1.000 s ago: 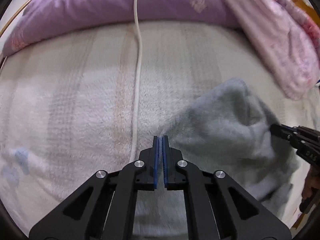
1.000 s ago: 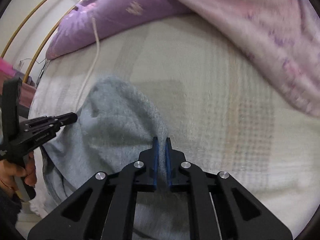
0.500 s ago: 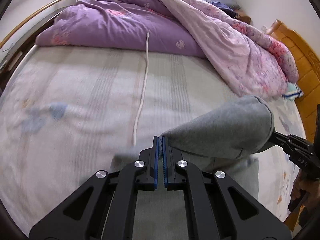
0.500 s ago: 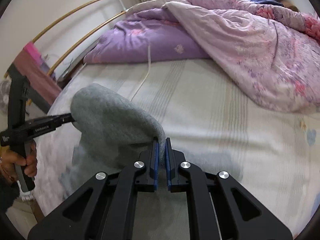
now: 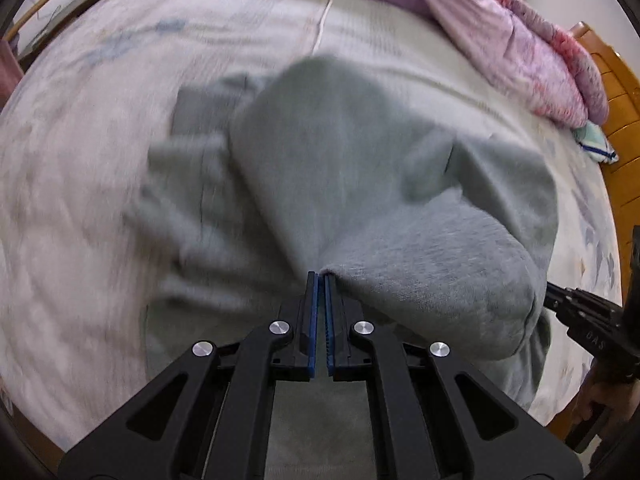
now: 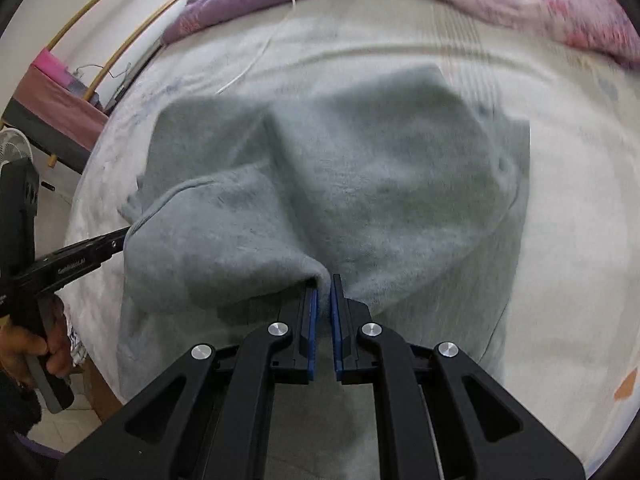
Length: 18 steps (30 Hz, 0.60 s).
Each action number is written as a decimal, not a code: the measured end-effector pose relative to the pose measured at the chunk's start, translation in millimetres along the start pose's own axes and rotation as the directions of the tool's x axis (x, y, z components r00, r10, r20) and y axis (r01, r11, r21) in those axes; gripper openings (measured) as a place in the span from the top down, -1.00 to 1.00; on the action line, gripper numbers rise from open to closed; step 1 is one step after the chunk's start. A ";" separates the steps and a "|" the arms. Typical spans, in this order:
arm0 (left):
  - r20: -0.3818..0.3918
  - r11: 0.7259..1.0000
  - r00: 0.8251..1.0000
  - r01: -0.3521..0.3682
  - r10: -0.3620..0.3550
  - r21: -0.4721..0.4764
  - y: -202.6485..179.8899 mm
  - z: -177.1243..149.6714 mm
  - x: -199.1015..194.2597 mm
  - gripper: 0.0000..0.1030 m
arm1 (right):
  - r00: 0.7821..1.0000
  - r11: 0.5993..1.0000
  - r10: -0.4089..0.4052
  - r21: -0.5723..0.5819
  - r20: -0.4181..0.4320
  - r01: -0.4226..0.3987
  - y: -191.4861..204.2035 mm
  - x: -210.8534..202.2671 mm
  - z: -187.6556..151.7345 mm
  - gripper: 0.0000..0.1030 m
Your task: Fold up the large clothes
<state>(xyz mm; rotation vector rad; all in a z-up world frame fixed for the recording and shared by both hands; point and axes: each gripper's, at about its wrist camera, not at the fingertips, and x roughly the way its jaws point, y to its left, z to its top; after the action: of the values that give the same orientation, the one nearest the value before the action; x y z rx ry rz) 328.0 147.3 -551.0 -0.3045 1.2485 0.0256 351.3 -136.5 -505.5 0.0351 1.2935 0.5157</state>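
Note:
A large grey fleece garment (image 5: 360, 168) lies spread over the pale bed sheet; it also shows in the right wrist view (image 6: 380, 184). My left gripper (image 5: 320, 280) is shut on one corner of its near edge. My right gripper (image 6: 325, 280) is shut on the other corner. Both hold that edge raised above the bed, so it sags between them while the far part rests on the sheet. Each gripper shows in the other's view, the right gripper at the right edge (image 5: 556, 300) and the left gripper at the left edge (image 6: 120, 240).
A purple and pink quilt (image 5: 512, 28) is heaped along the far side of the bed. A white cord (image 5: 324, 20) lies on the sheet (image 6: 580, 240). A wooden headboard (image 5: 616, 92) stands at the right. A fan (image 6: 16, 144) and a rail stand beside the bed at left.
Both grippers have swung the held edge forward and down. The garment, hanging bunched before, now lies spread over the bed beyond the grippers. Both stay shut.

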 end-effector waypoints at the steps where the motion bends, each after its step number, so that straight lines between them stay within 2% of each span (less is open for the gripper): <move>1: -0.017 1.000 1.000 -0.012 0.012 -0.012 3.5 -7.5 4.6 0.99 | 1.000 1.000 -0.001 0.013 -0.009 0.001 -0.9 3.1 -2.8 0.88; 4: -0.080 0.999 0.997 0.005 -0.009 -0.054 12.1 -23.1 13.6 0.99 | 0.999 0.996 0.013 0.090 -0.048 -0.009 -7.9 9.7 -3.7 0.81; 6: -0.087 0.996 0.995 0.030 -0.038 -0.083 14.6 -27.0 10.4 0.98 | 0.999 0.995 0.014 0.104 -0.052 -0.008 -4.9 4.5 -8.4 0.74; 8: -0.062 0.990 0.996 0.056 -0.065 -0.130 16.3 -25.4 -1.7 0.98 | 0.998 0.993 0.010 0.121 -0.067 -0.002 -4.5 -4.7 -12.8 0.65; 11: -0.002 0.977 0.992 0.120 -0.123 -0.176 10.6 -19.3 -27.5 0.98 | 0.996 0.983 0.054 0.180 -0.074 -0.040 -6.1 -24.0 -22.0 0.65; 14: 0.059 0.968 0.982 0.189 -0.181 -0.163 -6.1 -13.2 -46.3 0.90 | 0.993 0.971 0.113 0.216 -0.014 -0.108 -1.7 -44.6 -15.2 0.68; 18: 0.018 0.963 0.971 0.238 -0.238 -0.126 -39.6 -2.7 -24.5 0.84 | 0.989 0.958 0.146 0.246 0.026 -0.148 9.0 -36.1 12.5 0.76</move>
<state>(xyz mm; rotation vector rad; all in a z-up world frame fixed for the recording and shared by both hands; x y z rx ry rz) 324.9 112.2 -520.4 -0.5638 1.2032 -0.1012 353.3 -139.1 -466.4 0.3432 1.3475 0.4770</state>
